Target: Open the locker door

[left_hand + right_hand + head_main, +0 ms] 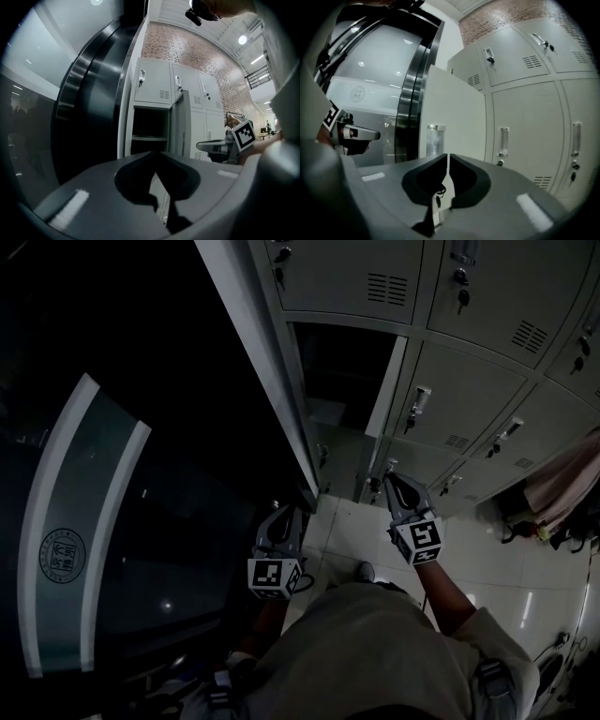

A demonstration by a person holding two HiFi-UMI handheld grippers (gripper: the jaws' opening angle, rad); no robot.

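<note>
Low in the frame's centre, the left gripper (280, 519) points up-frame, its jaws closed on nothing. The right gripper (393, 484) sits just right of centre — slightly higher — its jaws also together and empty, the forearm (448, 601) trailing down-right behind it.

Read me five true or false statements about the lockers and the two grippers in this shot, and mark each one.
1. One grey metal locker door stands open. True.
2. The right gripper is clamped on that door's silver handle. False: its jaws are together on nothing, and the handle lies beyond them.
3. A red brick wall rises above the lockers. True.
4. The open locker is stuffed with clothes. False: only a grey shelf shows inside.
5. The left gripper has its jaws wide apart. False: they are together and hold nothing.
</note>
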